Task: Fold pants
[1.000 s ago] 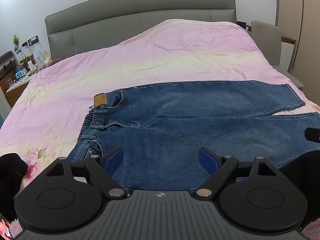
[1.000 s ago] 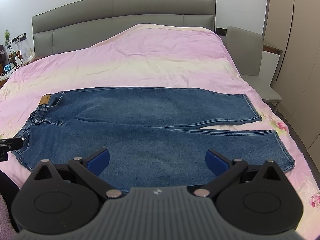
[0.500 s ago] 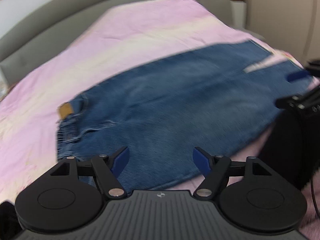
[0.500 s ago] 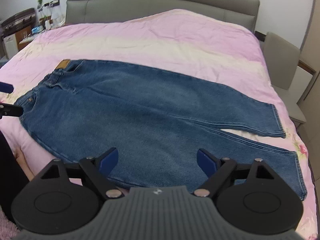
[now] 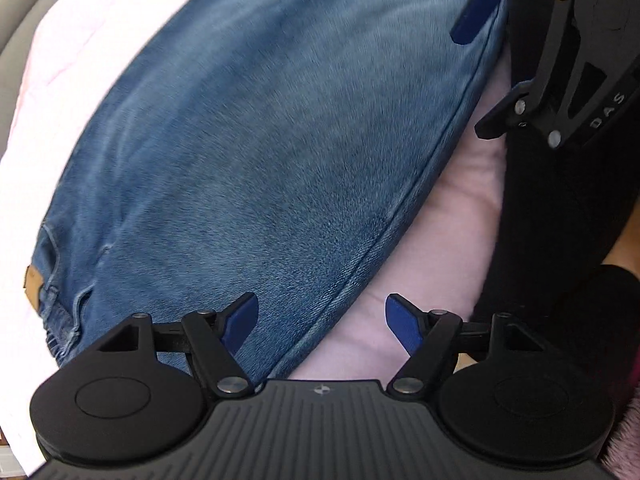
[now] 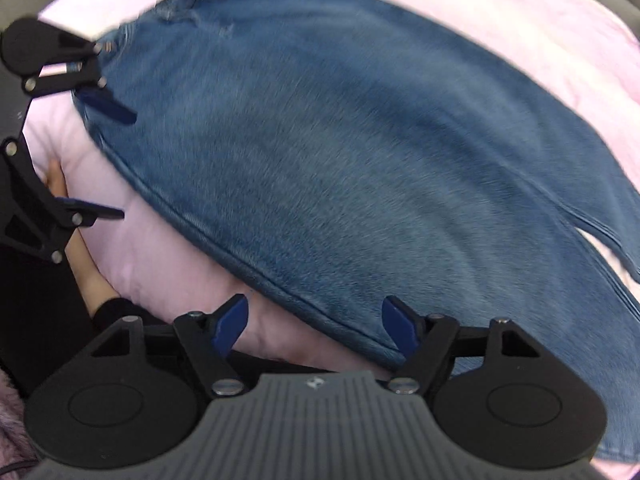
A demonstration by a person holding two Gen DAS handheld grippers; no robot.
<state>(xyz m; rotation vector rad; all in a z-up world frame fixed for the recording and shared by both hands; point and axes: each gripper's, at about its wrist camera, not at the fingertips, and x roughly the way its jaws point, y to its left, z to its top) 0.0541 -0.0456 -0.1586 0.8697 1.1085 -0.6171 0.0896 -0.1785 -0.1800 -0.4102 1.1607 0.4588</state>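
On the pink bed (image 6: 168, 280), the jeans (image 5: 260, 140) are lying flat, near side seam running between both grippers; left gripper (image 5: 322, 324) and right gripper (image 6: 314, 324) are both hanging wide open, empty, straddling that edge.

One jeans (image 5: 256, 128), two grippers, one pink bedspread (image 6: 152, 248)

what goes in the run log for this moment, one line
left tongs: open | right tongs: open | jeans: flat, unfolded | bedspread: under jeans
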